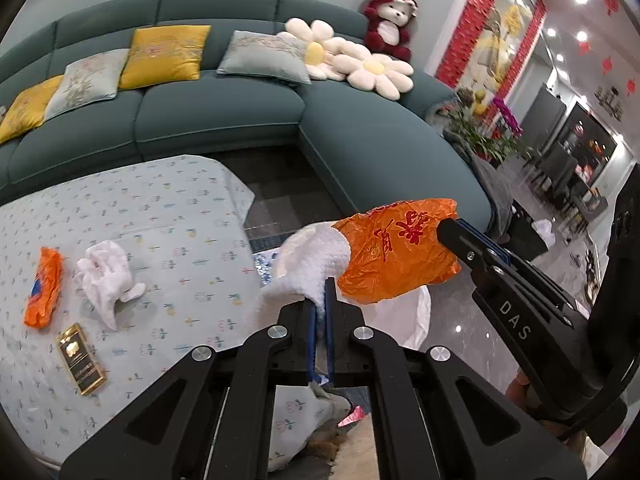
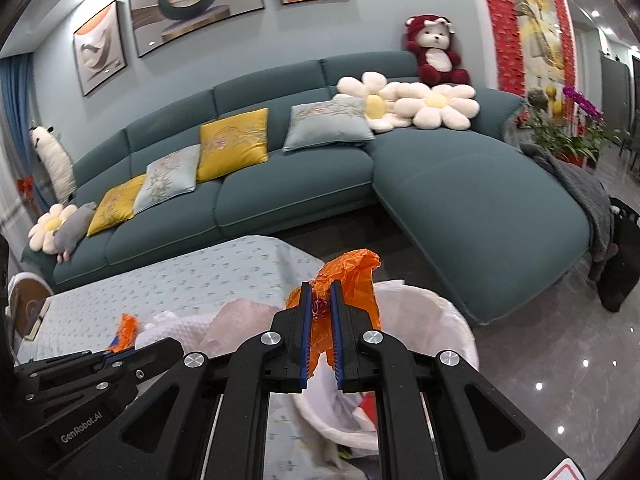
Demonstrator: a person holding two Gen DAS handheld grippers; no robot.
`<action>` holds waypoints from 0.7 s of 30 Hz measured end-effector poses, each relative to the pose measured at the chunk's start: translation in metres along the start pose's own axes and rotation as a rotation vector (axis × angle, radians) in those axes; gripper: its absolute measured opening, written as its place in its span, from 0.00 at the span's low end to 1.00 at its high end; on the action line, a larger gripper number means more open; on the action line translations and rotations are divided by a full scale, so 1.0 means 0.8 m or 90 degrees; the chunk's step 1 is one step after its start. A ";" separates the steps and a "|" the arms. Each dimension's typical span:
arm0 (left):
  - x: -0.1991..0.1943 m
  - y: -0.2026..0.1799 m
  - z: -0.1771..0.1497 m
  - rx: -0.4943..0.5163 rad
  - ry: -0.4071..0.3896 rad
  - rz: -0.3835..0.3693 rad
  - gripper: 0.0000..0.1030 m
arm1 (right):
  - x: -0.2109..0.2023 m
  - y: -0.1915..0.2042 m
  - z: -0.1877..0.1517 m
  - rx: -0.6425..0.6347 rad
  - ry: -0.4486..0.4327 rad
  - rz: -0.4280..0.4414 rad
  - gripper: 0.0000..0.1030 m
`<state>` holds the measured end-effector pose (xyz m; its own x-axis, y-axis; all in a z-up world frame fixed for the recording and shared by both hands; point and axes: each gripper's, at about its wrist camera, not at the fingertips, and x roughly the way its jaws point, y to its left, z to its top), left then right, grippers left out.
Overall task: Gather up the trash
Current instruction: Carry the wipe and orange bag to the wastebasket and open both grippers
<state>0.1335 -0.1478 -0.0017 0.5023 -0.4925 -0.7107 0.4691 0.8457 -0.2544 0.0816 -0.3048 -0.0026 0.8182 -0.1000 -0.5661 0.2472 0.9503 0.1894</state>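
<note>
The orange plastic bag (image 2: 352, 292) is pinched in your right gripper (image 2: 320, 304), whose fingers are closed on it, and it hangs over the near rim of the white-lined trash bin (image 2: 440, 320) standing off the counter's right edge. Your left gripper (image 1: 319, 300) has its fingers clamped on a crumpled white paper towel (image 1: 312, 260), just beside the bag but nearer the counter (image 1: 160, 208). The bin lies ahead of and below both; the right hand looks nearer its opening.
</note>
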 end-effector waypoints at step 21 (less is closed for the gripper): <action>0.044 -0.053 -0.003 0.043 0.047 -0.024 0.03 | 0.012 -0.065 -0.017 0.057 0.014 -0.043 0.09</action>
<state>0.1291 -0.2005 -0.0172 0.4292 -0.5053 -0.7487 0.5359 0.8097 -0.2392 0.0694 -0.3508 -0.0287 0.7865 -0.1551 -0.5978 0.3477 0.9112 0.2211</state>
